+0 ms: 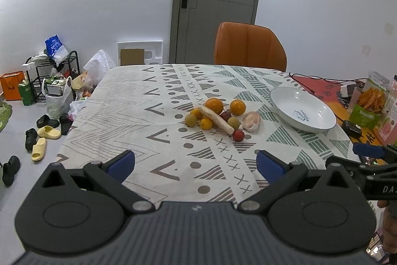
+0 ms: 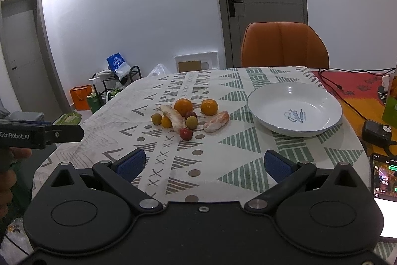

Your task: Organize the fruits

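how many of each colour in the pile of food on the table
orange: 4, the two big oranges and two small ones
yellow-green: 2
red: 2
pale beige root: 1
pinkish lump: 1
total: 10

The fruits [image 2: 184, 117], two oranges, small yellow, tan and red ones around a pale long piece and a pinkish one, lay clustered mid-table, with the empty white bowl [image 2: 294, 108] near at three o'clock.
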Available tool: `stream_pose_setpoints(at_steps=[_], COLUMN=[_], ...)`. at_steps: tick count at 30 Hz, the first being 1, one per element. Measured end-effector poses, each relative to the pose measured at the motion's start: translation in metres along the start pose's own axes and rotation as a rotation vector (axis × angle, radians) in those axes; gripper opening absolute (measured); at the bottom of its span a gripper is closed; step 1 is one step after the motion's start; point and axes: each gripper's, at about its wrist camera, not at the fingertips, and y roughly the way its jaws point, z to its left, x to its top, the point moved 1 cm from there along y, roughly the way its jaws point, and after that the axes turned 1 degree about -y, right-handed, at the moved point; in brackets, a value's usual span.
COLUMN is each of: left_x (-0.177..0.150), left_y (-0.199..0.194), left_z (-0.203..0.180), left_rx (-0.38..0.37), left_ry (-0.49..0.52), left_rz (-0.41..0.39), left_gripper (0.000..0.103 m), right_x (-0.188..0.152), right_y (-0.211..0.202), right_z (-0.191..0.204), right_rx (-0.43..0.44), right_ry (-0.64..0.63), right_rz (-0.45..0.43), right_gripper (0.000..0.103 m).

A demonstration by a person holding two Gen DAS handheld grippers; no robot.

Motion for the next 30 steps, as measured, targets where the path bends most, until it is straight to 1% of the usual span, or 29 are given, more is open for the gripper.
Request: stream_pose_setpoints(at_steps=[5,9,13,20,24,30], left_x=[0.001,0.004,0.01,0.019,0.022,0.024], left_y=[0.004,0.011,0.023,0.05,0.065,0.082], left_z=[0.003,0.004,0.009,0.012,0.012,0.009], left_rx=[0.002,0.004,-0.013,-0.02,-0.033,-0.062], left_ry=[0.0,0.023,-0.006,-0.024,-0.035,-0.04], left_rz=[0.005,-0.002,0.012,0.029,0.044,0.052], left_gripper=[0.103,0.103,0.103,0.103,0.102,0.101], right_x=[-0.001,0.002,0.005,0.008,0.009,0.014], right_y=[0.003,0.008,0.016,0.04,0.052,0.067], right_z=[0.001,-0.003,-0.009,-0.019,-0.023,-0.029], right_rx=[0.003,0.014,0.03,0.05,0.074,0.087], right_ry=[-0.001,-0.003,0.004,0.028,0.045,0.066], right_rz=[0.004,0.012,0.028,0.053,0.053,0.051], right_gripper=[0.103,0.103,0.103,0.103,0.103,0.103])
